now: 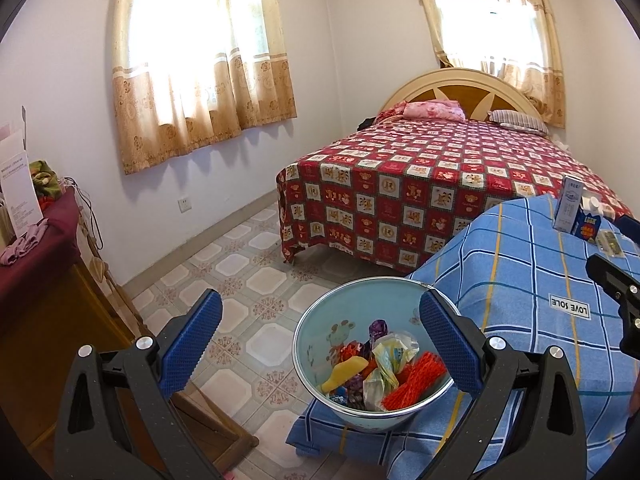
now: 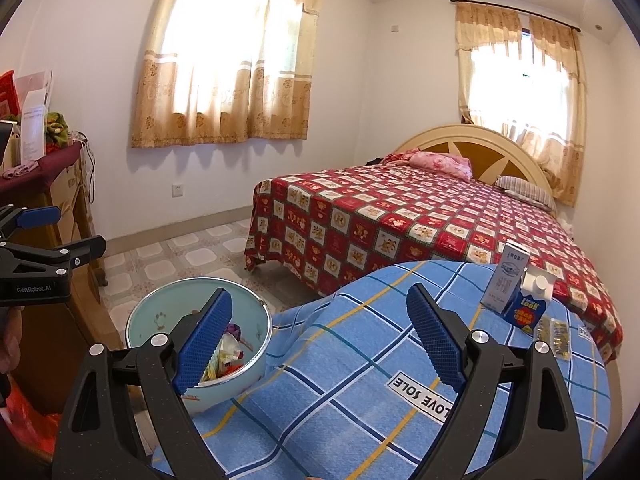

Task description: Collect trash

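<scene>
Blue ribbed fingers (image 1: 192,344) fill the foreground of the left wrist view, and the left gripper (image 1: 320,344) stands wide open with nothing between its jaws, looking down over the pale blue bin (image 1: 320,328). That bin sits on the near corner of the blue checked cloth (image 1: 520,280), right at the cloth's edge above the tiled floor (image 1: 248,264), and it is loaded: a red ridged wrapper (image 1: 416,380), a crumpled plastic bag (image 1: 392,352), a yellow piece (image 1: 344,372) and purple foil scraps. Over in the right wrist view, the right gripper (image 2: 320,344) is also spread wide and holding nothing, hovering over the checked cloth with the bin just off its left finger. Further back on the cloth, two cartons wait: a tall white and blue carton (image 2: 506,280) and, touching it, a short blue carton (image 2: 530,304) with a white cap. Just beside them lie clear blister packs (image 2: 554,332). Behind everything stretches the bed (image 2: 420,232) under its red patterned cover.
</scene>
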`<move>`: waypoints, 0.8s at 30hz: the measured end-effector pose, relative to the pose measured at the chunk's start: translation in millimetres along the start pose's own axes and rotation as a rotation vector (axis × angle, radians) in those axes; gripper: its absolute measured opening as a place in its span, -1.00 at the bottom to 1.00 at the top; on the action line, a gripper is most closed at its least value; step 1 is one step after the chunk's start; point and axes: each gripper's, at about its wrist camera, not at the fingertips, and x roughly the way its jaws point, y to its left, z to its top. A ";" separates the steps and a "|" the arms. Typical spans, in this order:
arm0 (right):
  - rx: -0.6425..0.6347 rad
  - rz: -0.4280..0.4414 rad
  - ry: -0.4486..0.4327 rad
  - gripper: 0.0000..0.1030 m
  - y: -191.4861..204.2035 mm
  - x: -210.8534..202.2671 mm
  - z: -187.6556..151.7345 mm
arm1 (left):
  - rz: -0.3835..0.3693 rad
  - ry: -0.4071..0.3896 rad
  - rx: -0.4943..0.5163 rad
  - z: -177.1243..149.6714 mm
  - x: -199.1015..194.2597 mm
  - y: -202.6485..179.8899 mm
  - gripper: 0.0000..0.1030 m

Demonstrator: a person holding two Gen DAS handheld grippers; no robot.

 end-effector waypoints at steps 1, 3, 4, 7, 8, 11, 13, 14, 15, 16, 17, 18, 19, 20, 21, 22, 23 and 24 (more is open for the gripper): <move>0.000 0.000 0.000 0.70 0.0 -0.1 -0.1 | 0.000 0.001 0.000 0.0 0.1 -0.1 0.88; 0.000 0.000 0.000 0.70 0.0 0.0 -0.1 | 0.000 0.000 0.001 -0.4 0.1 -0.4 0.88; 0.000 0.000 0.001 0.70 0.0 0.0 -0.2 | 0.000 0.001 0.001 -0.5 0.2 -0.5 0.88; -0.002 -0.001 0.002 0.70 0.2 0.0 -1.1 | 0.001 0.001 0.000 -1.1 0.4 -0.4 0.88; -0.001 0.001 0.004 0.70 0.2 0.2 -1.1 | 0.002 0.002 0.000 -1.0 0.5 -0.2 0.88; -0.001 0.001 0.004 0.70 -0.1 -0.1 -2.0 | 0.003 0.000 0.001 -1.0 0.7 -0.2 0.88; -0.004 0.000 0.005 0.70 -0.3 -0.6 -2.6 | 0.003 0.003 0.001 -1.0 1.0 -0.1 0.88; -0.004 0.000 0.005 0.70 -0.4 -0.5 -2.7 | 0.003 0.003 0.001 -1.2 0.8 -0.3 0.88; -0.004 0.000 0.006 0.70 -0.6 -0.6 -3.6 | 0.004 0.004 0.001 -1.3 1.2 -0.2 0.88; -0.004 0.000 0.005 0.70 -0.7 -1.2 -4.0 | 0.005 0.006 0.000 -1.6 1.9 0.4 0.88; -0.006 -0.001 0.005 0.70 -0.7 -1.4 -4.1 | 0.005 0.008 -0.001 -1.5 2.8 0.7 0.88; -0.007 -0.001 0.005 0.70 -0.8 -1.7 -4.4 | 0.007 0.011 -0.001 -1.5 3.7 1.2 0.88; -0.006 -0.001 0.005 0.70 -1.2 -1.6 -4.3 | 0.008 0.012 -0.002 -1.5 4.5 2.0 0.88; -0.004 0.000 0.006 0.70 -0.3 -0.9 -3.5 | 0.010 0.015 -0.003 -1.2 5.6 2.6 0.88; -0.005 -0.001 0.005 0.70 -0.1 -0.8 -3.3 | 0.010 0.018 -0.005 -1.2 6.6 3.5 0.88; -0.005 0.000 0.005 0.70 -0.3 -1.0 -3.4 | 0.012 0.020 -0.008 -1.3 7.4 4.5 0.88; -0.006 0.000 0.005 0.70 -0.2 -1.0 -3.3 | 0.014 0.021 -0.010 -1.5 8.2 5.1 0.88; -0.006 -0.001 0.005 0.70 0.0 -0.9 -3.1 | 0.014 0.022 -0.010 -1.7 8.2 4.5 0.88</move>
